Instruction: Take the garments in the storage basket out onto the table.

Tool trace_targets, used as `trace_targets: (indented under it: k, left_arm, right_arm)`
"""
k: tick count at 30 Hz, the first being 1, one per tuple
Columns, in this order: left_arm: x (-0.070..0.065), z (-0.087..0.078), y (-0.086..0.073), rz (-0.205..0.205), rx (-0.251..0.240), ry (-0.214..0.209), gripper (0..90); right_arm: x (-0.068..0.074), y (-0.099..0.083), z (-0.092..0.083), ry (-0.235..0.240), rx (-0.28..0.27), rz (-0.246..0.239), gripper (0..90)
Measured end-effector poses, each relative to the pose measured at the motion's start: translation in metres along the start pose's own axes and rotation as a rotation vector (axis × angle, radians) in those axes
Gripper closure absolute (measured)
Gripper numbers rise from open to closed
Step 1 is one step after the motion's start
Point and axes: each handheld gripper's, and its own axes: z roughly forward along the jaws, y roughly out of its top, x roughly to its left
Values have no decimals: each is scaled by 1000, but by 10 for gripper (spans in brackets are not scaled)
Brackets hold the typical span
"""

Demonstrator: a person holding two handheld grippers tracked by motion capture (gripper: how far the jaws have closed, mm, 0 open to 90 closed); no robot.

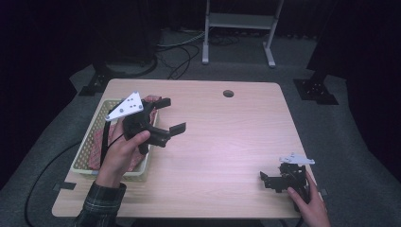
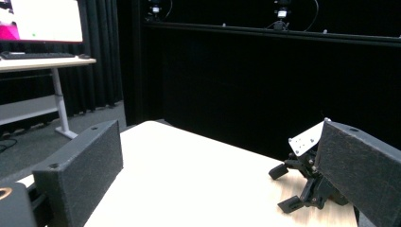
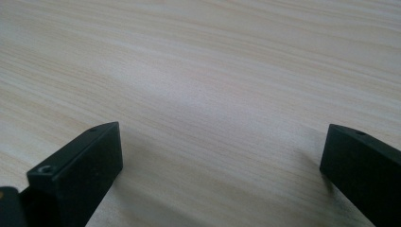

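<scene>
Hovering with fingers spread, left gripper (image 1: 170, 115) and right gripper (image 1: 265, 181) show no legible writing.

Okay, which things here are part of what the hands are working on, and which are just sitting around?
In the job:
left tongs, open
basket
red cloth inside it

Lying about:
right tongs, open, low over bare table
table's hole
stand behind

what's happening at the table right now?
A person holds a gripper in each hand. The left gripper is raised beside the basket at the table's left edge, jaws open and empty; a red patterned cloth lies in the basket. The right gripper sits low at the table's near right corner, jaws open over bare wood. Nothing is being gripped.
</scene>
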Motion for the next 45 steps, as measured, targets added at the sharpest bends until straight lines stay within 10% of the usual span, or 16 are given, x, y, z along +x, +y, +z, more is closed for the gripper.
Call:
trace_targets:
  k: [45]
  left_arm:
    - [26,-42,12,9,27,51,15]
  right_arm:
    - [0,0,0,0,0,0,0]
